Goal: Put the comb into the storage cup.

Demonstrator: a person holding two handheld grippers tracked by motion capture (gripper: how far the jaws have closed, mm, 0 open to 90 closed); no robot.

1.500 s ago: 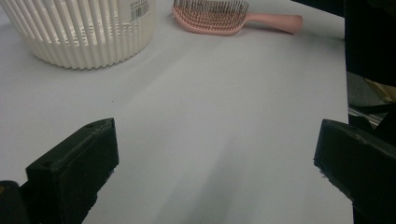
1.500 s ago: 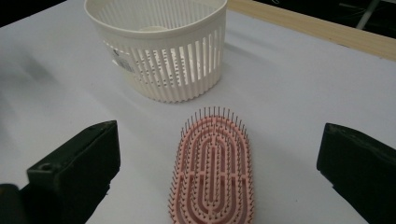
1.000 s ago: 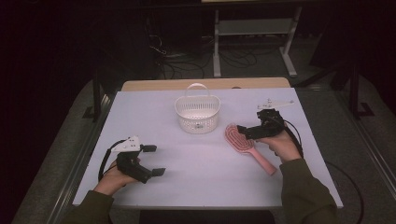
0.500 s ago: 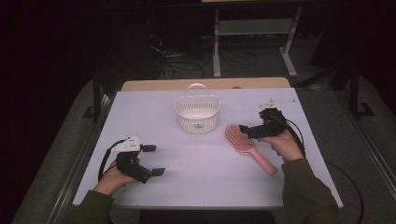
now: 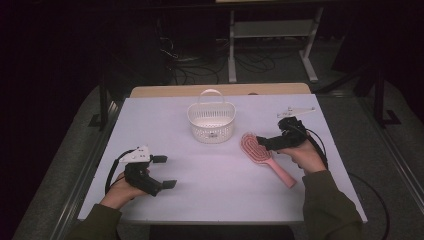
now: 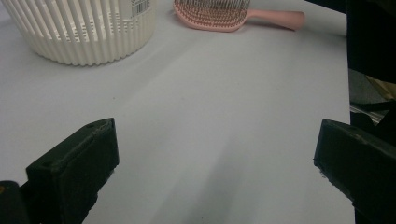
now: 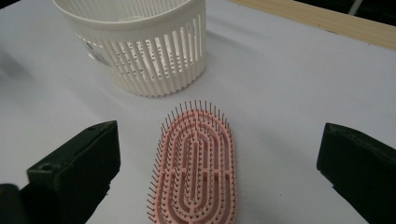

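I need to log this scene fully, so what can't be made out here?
- Basket floor: its own slatted wall hides it in the right gripper view; too small in the high view.
- Label on the basket: cut off by the left gripper view's top edge.
- Hairbrush handle: cut off by the right gripper view's bottom edge.

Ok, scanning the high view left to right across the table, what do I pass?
Left gripper, fingers apart → white slatted plastic basket with handle → pink plastic hairbrush → right gripper held in the person's hand.

You can read no text here, a barcode sticker on the white basket (image 6: 84, 28), its digits too blurred to make out
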